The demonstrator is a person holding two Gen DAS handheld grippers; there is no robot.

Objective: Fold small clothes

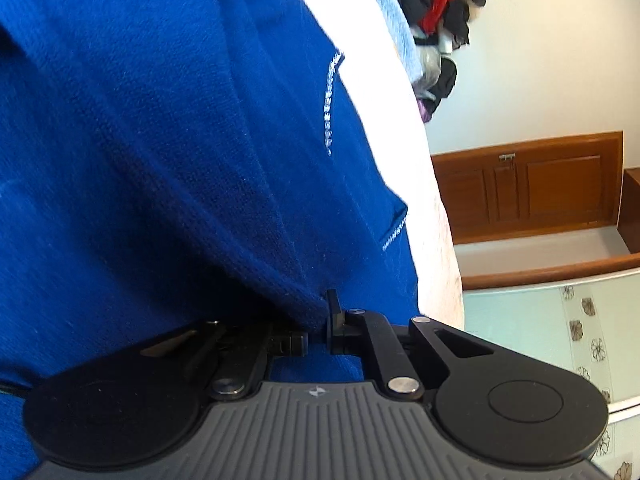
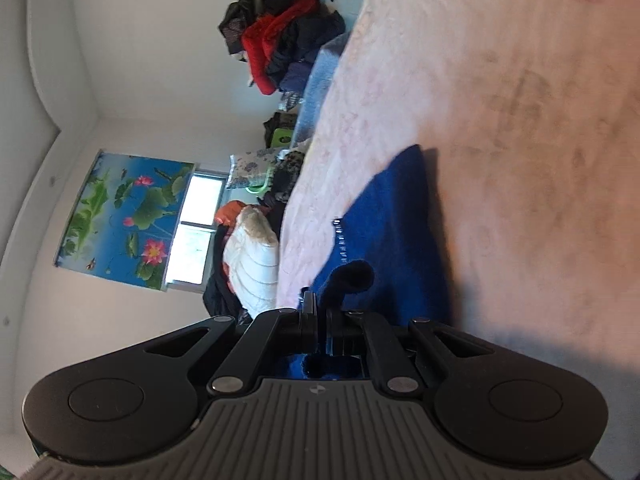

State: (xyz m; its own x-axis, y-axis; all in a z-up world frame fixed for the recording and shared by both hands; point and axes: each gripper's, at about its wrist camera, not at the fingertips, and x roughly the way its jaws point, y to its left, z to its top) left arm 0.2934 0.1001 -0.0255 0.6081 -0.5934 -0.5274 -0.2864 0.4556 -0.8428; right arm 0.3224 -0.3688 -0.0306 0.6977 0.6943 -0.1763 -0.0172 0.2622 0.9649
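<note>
Pinching the blue knit garment (image 1: pixel 168 140) in both sets of fingers, I lift it off the pink bed (image 2: pixel 500 100) so it hangs flat for folding. My left fingers (image 1: pixel 316 334) clamp one edge; my right fingers (image 2: pixel 320 320) close on another, the cloth trailing toward the bed's near edge.
</note>
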